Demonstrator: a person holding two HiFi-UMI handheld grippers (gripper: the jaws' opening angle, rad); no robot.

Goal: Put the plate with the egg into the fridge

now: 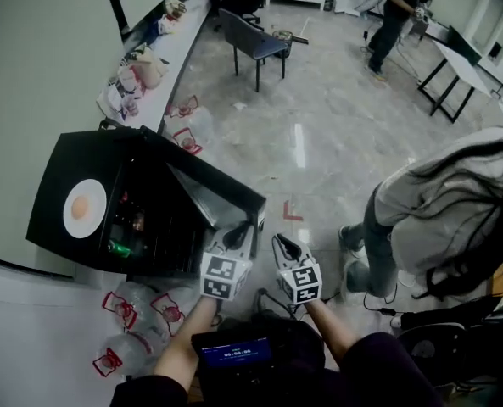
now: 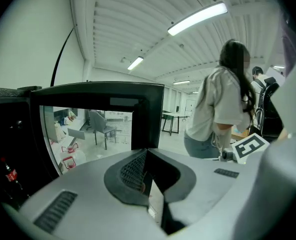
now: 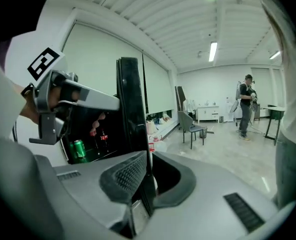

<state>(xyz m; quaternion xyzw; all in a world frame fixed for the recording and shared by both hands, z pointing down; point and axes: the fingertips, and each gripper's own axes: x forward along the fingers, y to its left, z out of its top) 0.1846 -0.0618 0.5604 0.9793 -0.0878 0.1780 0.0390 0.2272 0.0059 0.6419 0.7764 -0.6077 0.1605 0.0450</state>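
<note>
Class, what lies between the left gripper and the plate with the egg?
In the head view, the fridge's open interior, holding drinks, separates the left gripper from the plate.

I'm seeing the fridge door [image 1: 217, 195] standing open at an angle, its edge blocking a straight reach into the fridge [image 1: 64, 159]. Bottles [image 3: 102, 134] and a green can [image 3: 79, 149] are taking up room inside. A bending person [image 1: 429, 219] is crowding the right, while the floor [image 1: 319, 134] beyond is lying open.
</note>
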